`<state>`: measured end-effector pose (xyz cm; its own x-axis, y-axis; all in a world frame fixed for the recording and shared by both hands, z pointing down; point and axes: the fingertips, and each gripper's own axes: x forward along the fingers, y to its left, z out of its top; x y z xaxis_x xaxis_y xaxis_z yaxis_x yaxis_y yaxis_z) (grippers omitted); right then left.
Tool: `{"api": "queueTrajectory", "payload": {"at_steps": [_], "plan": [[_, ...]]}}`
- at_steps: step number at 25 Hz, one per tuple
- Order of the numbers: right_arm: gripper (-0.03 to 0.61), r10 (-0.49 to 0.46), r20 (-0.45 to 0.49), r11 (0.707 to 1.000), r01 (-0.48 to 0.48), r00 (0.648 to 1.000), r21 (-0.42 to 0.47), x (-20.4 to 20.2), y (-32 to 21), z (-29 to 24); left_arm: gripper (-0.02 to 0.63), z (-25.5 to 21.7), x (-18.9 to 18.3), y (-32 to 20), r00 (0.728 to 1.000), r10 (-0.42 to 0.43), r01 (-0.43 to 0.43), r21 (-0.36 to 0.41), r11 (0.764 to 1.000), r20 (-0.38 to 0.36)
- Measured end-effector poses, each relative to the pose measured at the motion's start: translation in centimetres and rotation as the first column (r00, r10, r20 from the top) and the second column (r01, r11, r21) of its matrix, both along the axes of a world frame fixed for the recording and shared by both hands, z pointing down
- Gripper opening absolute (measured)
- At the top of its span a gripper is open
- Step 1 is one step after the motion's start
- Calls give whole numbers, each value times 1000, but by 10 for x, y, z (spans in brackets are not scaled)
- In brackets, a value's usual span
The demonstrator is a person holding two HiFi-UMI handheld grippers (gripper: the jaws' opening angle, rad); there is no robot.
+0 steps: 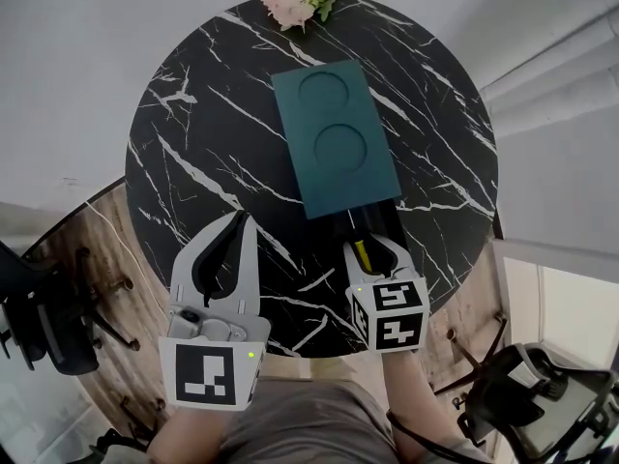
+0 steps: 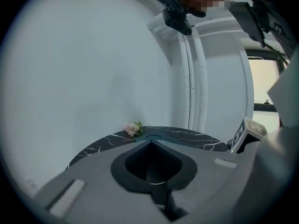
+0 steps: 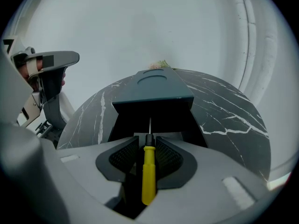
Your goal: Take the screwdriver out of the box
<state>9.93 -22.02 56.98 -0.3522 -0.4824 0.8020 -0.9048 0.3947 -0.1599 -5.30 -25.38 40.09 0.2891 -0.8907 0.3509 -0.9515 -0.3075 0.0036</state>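
Centrally, a round black marble-patterned worktop (image 1: 193,143) is carrying everything. A flat dark-teal box (image 1: 334,138) with two circular recesses in its top is lying across the middle of it, with its dark open end facing the person.

The left tool (image 1: 241,219) is hovering over the near-left part of the worktop, well apart from the box. Its jaws are meeting at the tips and holding nothing.

The right tool (image 1: 370,247) is pointing down at the open end of the box. Its jaws are standing slightly apart and flanking the screwdriver (image 3: 148,176) without visibly pressing on it. The yellow handle is lying between the jaws, and the thin shaft is pointing into the dark opening. Whether the tip is inside the box cannot be told.

A small bunch of pale flowers (image 1: 295,6) is sitting at the far rim.
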Motion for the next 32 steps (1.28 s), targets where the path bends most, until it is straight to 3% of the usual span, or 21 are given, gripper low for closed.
{"api": "queueTrajectory", "payload": {"at_steps": [17, 25, 32], "plan": [[100, -10, 16, 1000, 10, 1000, -13, -4, 8, 0, 0, -9, -7, 10, 1000, -28, 28, 17, 999, 4], [98, -7, 64, 994, 0, 998, 105, -4, 10, -36, 0, -28, 2, 25, 1000, -18, 17, 61, 998, 4], [98, 1, 115, 962, -32, 993, 271, 5, 14, -98, 0, -63, 18, 49, 1000, 0, 0, 138, 991, -1]]}}
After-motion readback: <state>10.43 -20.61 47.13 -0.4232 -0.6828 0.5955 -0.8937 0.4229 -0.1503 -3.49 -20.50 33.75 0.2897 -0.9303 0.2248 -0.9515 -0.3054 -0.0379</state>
